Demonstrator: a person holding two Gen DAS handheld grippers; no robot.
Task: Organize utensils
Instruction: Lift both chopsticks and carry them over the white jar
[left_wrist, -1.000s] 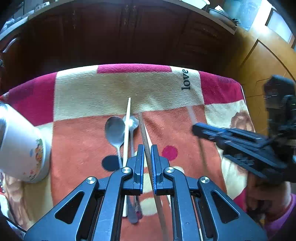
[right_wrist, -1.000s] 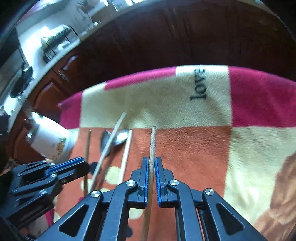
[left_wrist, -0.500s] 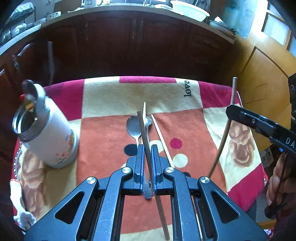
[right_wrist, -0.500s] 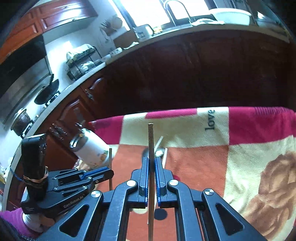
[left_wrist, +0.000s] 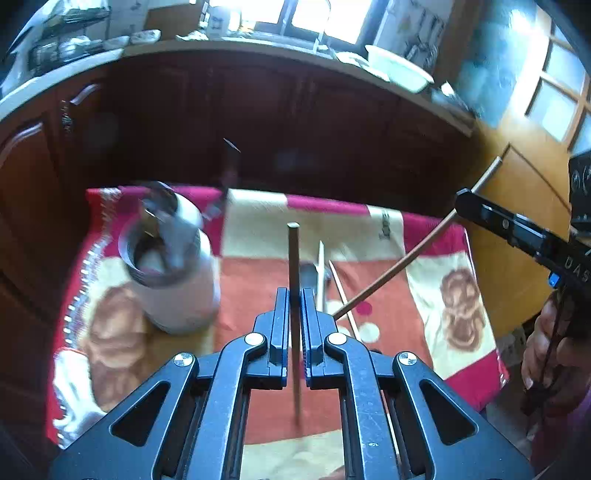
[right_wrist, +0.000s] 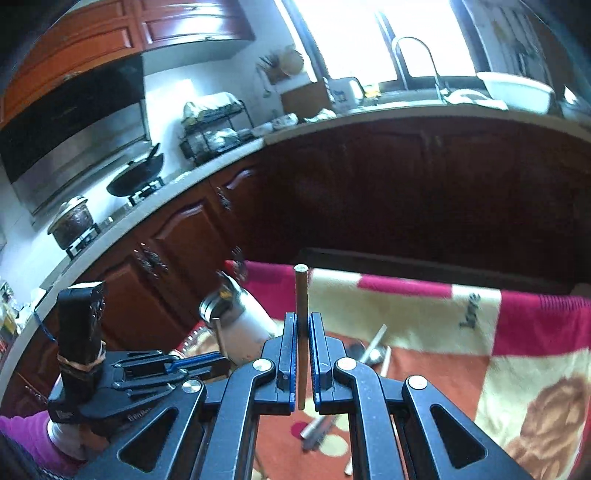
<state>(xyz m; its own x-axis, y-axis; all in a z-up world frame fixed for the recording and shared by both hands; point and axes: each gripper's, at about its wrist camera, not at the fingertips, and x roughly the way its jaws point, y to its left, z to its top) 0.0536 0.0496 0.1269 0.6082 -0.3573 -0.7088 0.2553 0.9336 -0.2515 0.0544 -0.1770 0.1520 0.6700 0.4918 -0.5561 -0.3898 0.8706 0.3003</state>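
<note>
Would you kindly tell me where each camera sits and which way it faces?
Left wrist: on the left gripper, looking down along its jaws, shut on a dark chopstick, toward the blanket; the right gripper and a hand show.
Right wrist: on the right gripper, aimed flatter at the cabinets; the left gripper shows.
Shared: blanket, white bottle.

- The right gripper (right_wrist: 303, 354) is clamped on a brown chopstick (right_wrist: 301, 295), which stands upright between its blue pads.
- The left gripper (right_wrist: 207, 363), low at left, is held by a hand in a pink sleeve (right_wrist: 26, 432).
- A white flask (right_wrist: 240, 328) with an open metal mouth stands on the blanket (right_wrist: 406, 317), just behind the left gripper.
- A spoon (right_wrist: 356, 350) and pale chopsticks (right_wrist: 373, 343) lie on the blanket beyond the right gripper.
- A metal handle (right_wrist: 317, 428) lies nearer, below the fingers.
</note>
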